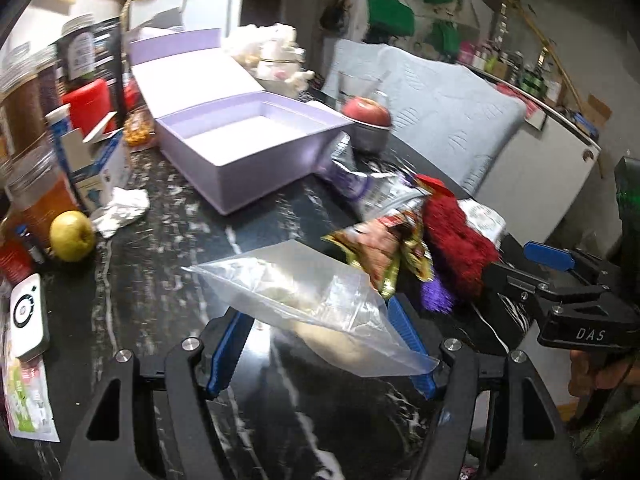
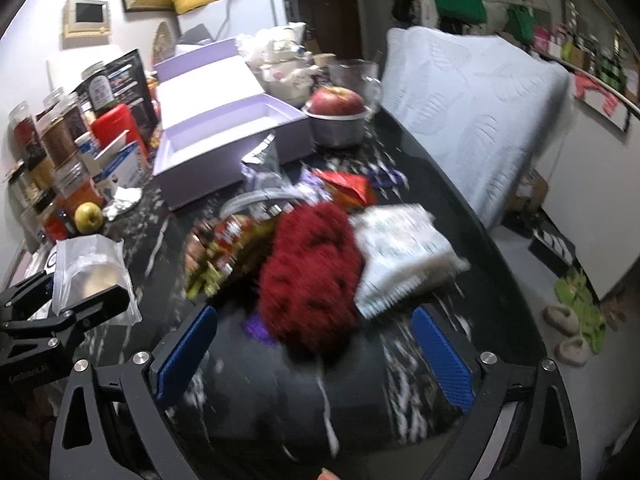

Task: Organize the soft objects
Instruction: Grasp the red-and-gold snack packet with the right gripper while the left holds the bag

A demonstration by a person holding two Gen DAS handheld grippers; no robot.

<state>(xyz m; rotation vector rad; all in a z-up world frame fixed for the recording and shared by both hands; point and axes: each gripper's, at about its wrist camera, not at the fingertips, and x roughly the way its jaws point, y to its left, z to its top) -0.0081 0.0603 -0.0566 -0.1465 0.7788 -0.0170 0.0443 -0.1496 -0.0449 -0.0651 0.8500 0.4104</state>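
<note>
While the left gripper (image 1: 320,344) is spread wide around a clear zip bag (image 1: 316,300), nothing is clamped. Right gripper (image 2: 316,356) gapes before red fuzzy item (image 2: 312,276). Lavender box (image 1: 256,140) sits at eleven o'clock; closing is judged next.

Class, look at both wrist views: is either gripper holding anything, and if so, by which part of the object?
The left gripper appears to hold the clear plastic bag between its jaws, low on the bag, though actual contact is unclear. The right gripper is open, holding nothing, facing the red fuzzy item.
</note>
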